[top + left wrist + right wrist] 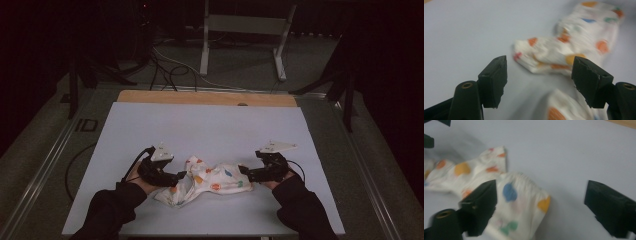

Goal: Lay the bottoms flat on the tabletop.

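Left hand: comes in from the bottom edge in a dark sleeve and carries the left gripper, which points toward the middle of the table.
Left gripper state: jaws stand apart with bare table between the pads; in the left gripper view nothing is pinched, and the nearest fold of cloth lies just beyond the tips, a little toward the right-hand jaw.
Cloth: a small white piece with orange, yellow, blue, green and red spots, lying crumpled on the table between the two grippers, near the person's edge; it is bunched into folds, with one corner raised at the top and another trailing toward the front left.
Cloth in the close views: both gripper views are blurred; the left gripper view shows stacked folds, the right gripper view a gathered hem running under its left-hand jaw.
Right gripper: points back toward the cloth's right end.
Right gripper state: jaws wide, pads not pressing on anything; cloth lies beneath and beside one jaw, while the other stands over bare table.
Right hand: enters from the bottom right, sleeve dark.
Table: pale grey-blue top with a wooden strip along the far edge.
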Available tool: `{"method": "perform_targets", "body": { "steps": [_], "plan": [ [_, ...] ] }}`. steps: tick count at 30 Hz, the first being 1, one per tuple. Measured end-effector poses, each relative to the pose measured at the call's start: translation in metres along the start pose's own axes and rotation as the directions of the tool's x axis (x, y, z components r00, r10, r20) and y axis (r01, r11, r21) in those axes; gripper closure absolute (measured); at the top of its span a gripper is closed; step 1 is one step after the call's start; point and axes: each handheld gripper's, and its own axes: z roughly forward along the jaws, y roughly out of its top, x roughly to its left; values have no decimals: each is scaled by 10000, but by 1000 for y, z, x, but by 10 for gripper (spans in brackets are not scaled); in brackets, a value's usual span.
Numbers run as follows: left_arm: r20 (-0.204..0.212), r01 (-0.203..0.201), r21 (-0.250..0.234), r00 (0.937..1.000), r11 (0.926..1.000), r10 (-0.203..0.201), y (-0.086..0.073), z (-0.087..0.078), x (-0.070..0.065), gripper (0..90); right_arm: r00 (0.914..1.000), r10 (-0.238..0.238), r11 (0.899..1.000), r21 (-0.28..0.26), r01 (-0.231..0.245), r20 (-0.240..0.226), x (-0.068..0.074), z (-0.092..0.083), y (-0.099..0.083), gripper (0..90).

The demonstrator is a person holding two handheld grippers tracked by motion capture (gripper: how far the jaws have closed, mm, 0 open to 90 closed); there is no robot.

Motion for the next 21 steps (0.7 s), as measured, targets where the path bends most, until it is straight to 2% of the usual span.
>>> {"method": "perform_targets", "body": {
  "steps": [3,4,5,7,8,9,11,12,16,20,21],
  "plan": [
    [36,218,82,9998,9997,-218,8,12,7,300,9993,283,9995,128,-286,253,-7,11,7,353],
    [36,218,82,9998,9997,-218,8,12,7,299,9993,283,9995,128,-286,253,-7,11,7,353],
    [268,426,161,9987,9990,-430,12,21,11,300,9985,441,9984,330,-452,331,-11,20,12,406],
    [382,411,289,9984,9987,-422,14,32,12,311,9980,587,9970,488,-599,250,-14,27,15,424],
    [382,411,289,9984,9987,-422,14,32,12,314,9975,655,9962,560,-669,260,-15,32,15,441],
    [368,392,519,9985,9979,-411,15,44,15,314,9970,709,9949,695,-729,307,-15,36,16,464],
    [428,429,609,9980,9972,-455,15,49,16,346,9969,728,9924,970,-753,292,-16,44,14,483],
    [444,575,724,9972,9957,-608,14,60,18,348,9971,694,9917,1066,-724,318,-16,48,13,517],
    [407,801,1032,9956,9914,-847,12,77,23,427,9968,751,9834,1636,-786,278,-16,60,5,558],
    [428,916,1440,9942,9853,-986,9,85,25,496,9968,722,9730,2174,-778,333,-13,67,-5,617],
    [428,916,1440,9942,9853,-986,9,85,25,503,9968,722,9730,2174,-778,333,-13,67,-5,617]
  ]
}}
